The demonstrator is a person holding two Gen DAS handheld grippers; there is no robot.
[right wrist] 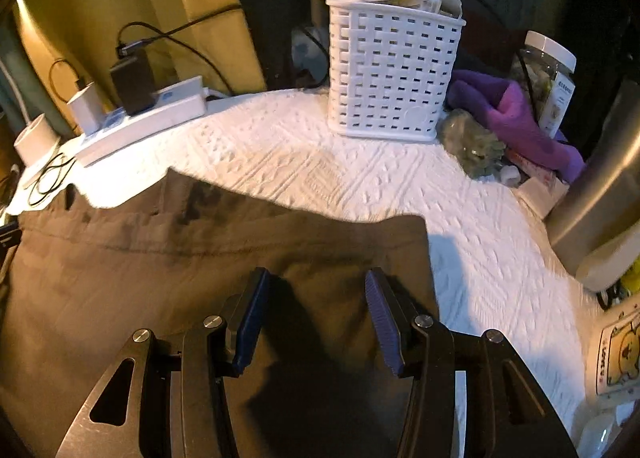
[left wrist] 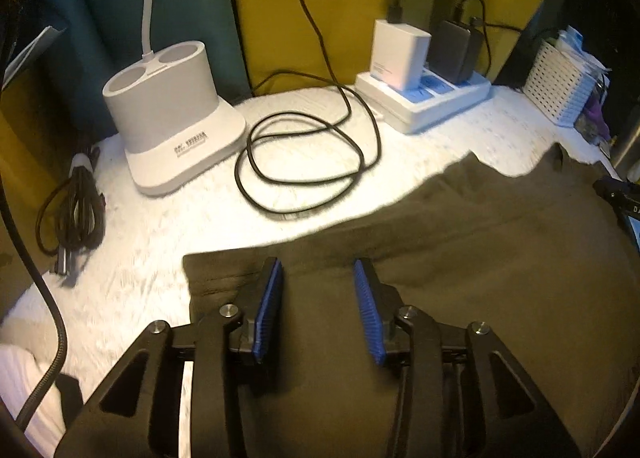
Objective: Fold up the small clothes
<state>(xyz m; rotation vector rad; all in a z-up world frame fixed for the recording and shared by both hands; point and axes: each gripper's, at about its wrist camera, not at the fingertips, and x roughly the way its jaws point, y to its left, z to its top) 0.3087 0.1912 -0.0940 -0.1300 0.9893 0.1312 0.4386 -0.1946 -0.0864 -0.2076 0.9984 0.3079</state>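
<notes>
A dark olive-brown garment [left wrist: 460,234] lies spread flat on the white textured cover [left wrist: 160,242]. It also shows in the right wrist view [right wrist: 160,270]. My left gripper [left wrist: 318,270] is open and empty, its blue pads [left wrist: 270,310] just above the garment's left end. My right gripper [right wrist: 314,278] is open and empty above the garment's right end, close to its right edge. The tip of the other gripper [left wrist: 618,194] shows at the right edge of the left wrist view.
A white lamp base [left wrist: 172,114], a coiled black cable [left wrist: 308,162] and a power strip with chargers [left wrist: 424,94] stand behind the garment. A bundled cord [left wrist: 76,214] lies far left. A white basket [right wrist: 390,66], purple cloth [right wrist: 516,118], jar [right wrist: 548,82] and metal cylinder [right wrist: 600,194] crowd the right.
</notes>
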